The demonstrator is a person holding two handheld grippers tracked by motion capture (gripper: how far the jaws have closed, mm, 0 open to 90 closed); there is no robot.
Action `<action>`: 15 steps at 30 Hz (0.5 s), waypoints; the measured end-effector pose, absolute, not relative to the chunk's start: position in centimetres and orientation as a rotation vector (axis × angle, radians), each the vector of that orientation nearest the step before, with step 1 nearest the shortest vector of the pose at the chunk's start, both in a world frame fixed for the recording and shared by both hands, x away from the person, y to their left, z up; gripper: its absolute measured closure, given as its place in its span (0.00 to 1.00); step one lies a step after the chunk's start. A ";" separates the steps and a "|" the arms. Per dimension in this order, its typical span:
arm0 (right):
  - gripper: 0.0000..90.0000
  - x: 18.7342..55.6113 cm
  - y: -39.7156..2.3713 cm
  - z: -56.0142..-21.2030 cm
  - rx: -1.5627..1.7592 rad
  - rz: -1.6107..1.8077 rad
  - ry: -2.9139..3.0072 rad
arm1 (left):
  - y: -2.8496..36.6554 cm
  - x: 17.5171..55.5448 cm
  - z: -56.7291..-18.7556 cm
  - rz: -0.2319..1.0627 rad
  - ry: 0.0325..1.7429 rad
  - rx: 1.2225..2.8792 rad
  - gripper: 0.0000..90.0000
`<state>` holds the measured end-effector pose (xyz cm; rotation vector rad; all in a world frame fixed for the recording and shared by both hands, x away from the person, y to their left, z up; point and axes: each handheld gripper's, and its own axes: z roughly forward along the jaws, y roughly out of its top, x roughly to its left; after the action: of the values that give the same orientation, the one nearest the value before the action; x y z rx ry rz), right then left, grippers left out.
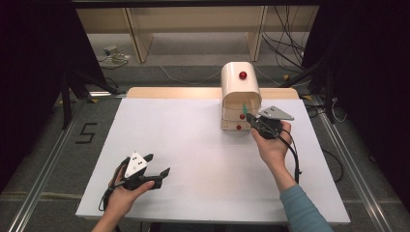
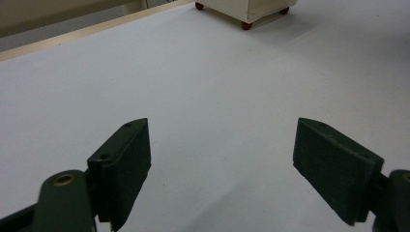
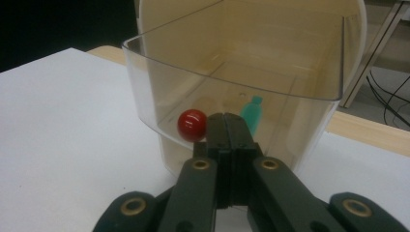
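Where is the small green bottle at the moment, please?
In the right gripper view, the green bottle lies inside the clear drawer, just beyond the shut right gripper.

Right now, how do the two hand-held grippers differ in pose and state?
The left hand-held gripper has its jaws spread wide with nothing between them; the right hand-held gripper has its jaws pressed shut. The left one sits over bare white table near the front edge; the right one is up at the cream cabinet, by the clear drawer and its red knob. Both are black.
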<state>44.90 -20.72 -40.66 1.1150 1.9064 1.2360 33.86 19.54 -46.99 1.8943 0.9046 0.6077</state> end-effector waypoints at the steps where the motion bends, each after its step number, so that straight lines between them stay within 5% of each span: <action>1: 1.00 44.9 -20.7 -40.7 1.115 1.236 1.906 | 19.5 33.9 -47.0 0.607 0.905 1.894 0.24; 15: 1.00 45.2 -20.7 -40.7 1.116 1.236 1.906 | 19.5 33.9 -47.0 0.608 0.905 1.894 0.24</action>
<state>45.19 -20.70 -40.71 1.1162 1.9059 1.2358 33.88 19.53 -47.00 1.8942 0.9050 0.6077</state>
